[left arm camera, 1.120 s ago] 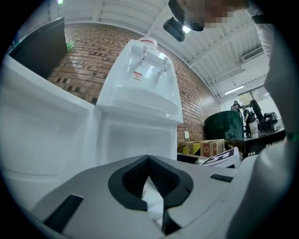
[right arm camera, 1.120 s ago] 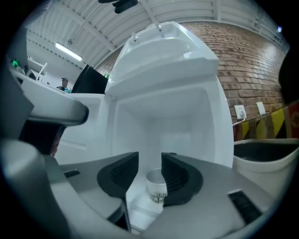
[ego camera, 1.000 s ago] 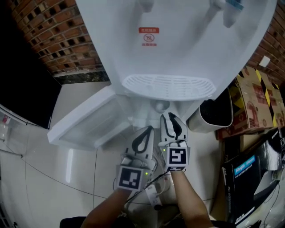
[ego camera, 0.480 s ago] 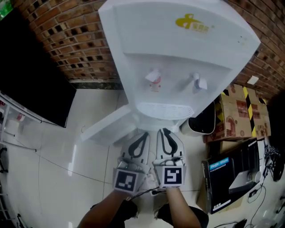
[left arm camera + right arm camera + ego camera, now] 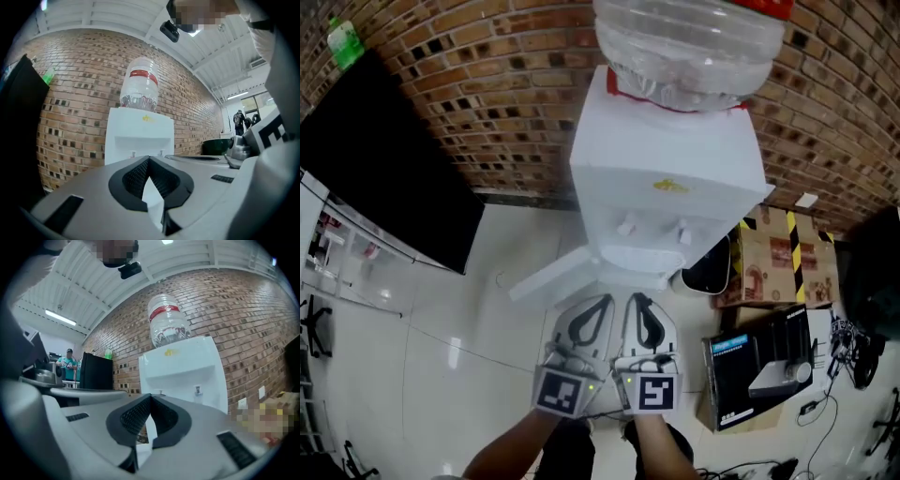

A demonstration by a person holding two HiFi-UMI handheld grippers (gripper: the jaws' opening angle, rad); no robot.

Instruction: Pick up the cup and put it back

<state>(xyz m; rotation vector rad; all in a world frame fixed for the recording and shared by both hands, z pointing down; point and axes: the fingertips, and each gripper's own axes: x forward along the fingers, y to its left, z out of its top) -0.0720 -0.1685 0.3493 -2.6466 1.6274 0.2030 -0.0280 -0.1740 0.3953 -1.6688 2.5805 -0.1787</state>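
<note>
**Two closed, empty grippers facing a water dispenser, with no cup in sight**

The cup appears in no view, so its look and place cannot be told. The left gripper point(image 5: 606, 300) and right gripper point(image 5: 637, 298) sit side by side, each with its jaws closed on nothing. The tall white plastic water dispenser point(image 5: 666, 187) stands at 12 o'clock from them. Its white hinged door point(image 5: 548, 274) hangs open at 10 o'clock, against a red brick wall point(image 5: 487, 103). Likely risks are that reaching in blind with closed jaws tips the cup over, or that a gripper clips the open door.
</note>
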